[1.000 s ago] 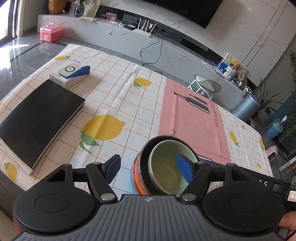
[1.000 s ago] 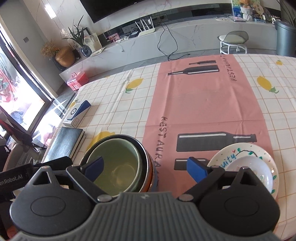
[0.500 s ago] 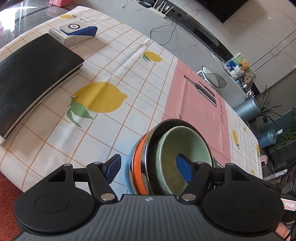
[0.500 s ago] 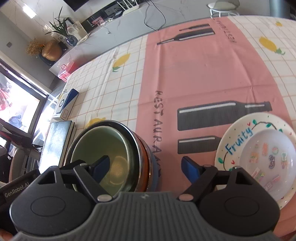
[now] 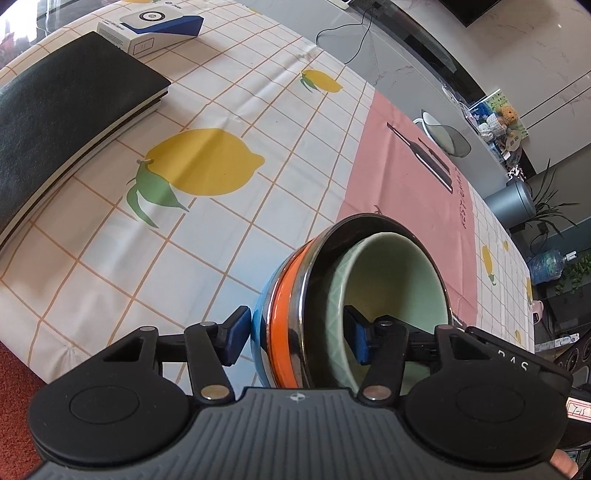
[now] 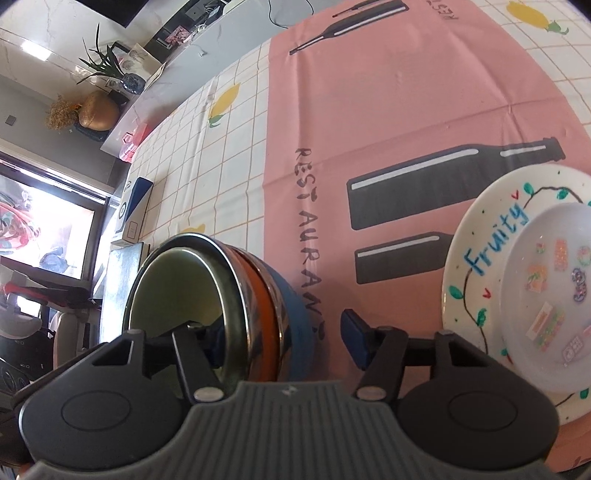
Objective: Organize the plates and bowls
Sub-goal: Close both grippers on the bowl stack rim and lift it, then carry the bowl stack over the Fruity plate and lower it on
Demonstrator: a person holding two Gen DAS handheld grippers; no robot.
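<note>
A stack of nested bowls (image 5: 280, 317) stands on the lemon-print tablecloth: blue outside, then orange, then steel, with a pale green bowl (image 5: 399, 280) innermost. My left gripper (image 5: 295, 332) straddles the near rim, one pad beside the blue wall and one inside the green bowl. Its jaws are closing. My right gripper (image 6: 280, 332) straddles the opposite side of the stack (image 6: 258, 295), its left pad mostly hidden inside the bowl. Its jaws are closing too, with a small gap at the right pad. A white "Fruity" plate (image 6: 476, 266) carries a smaller white dish (image 6: 554, 280).
A black book (image 5: 66, 122) and a white-and-blue box (image 5: 147, 29) lie at the far left of the table. A pink runner (image 6: 388, 110) crosses the middle. The table's near edge and red floor (image 5: 14, 387) are just left of the stack.
Both grippers have sunk toward the bowl stack and tilted further down. Their jaws have narrowed around the stack's rim from opposite sides. The stack has not moved.
</note>
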